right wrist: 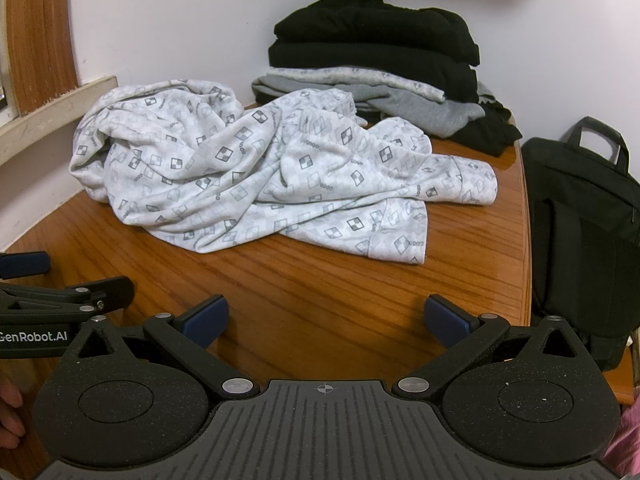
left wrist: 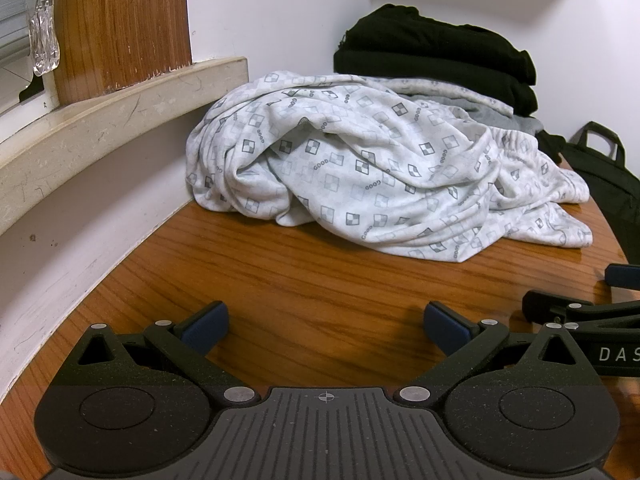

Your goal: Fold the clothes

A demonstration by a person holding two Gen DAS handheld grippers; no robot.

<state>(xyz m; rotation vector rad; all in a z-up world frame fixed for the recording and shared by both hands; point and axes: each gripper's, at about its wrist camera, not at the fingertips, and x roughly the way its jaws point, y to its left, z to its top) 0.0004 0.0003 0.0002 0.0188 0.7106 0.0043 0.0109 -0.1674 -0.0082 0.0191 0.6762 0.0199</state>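
Two hand-held black grippers with blue finger pads hover low over the near, bare part of the glossy brown wooden table (right wrist: 340, 300), side by side and both facing the work. The left gripper (left wrist: 326, 326) has its jaws spread wide with nothing between them; the right gripper (right wrist: 326, 320) is likewise fully parted and empty. That readiness suits a first grab, since neither has reached any cloth yet.

Ahead of them, well apart from both, lies the crumpled white garment printed with small grey checkered squares (right wrist: 256, 172), heaped toward the far left of the table near the cream window ledge (left wrist: 100, 116). Its hems trail toward the right edge, probably the easiest places to pinch.

Behind it, against the white wall corner, sits a neat stack of folded black and grey clothes (right wrist: 384, 64), seemingly the finished pile kept clear of the working space. A black fabric bag with a carry handle (right wrist: 580, 216) stands just beside the table's right edge.
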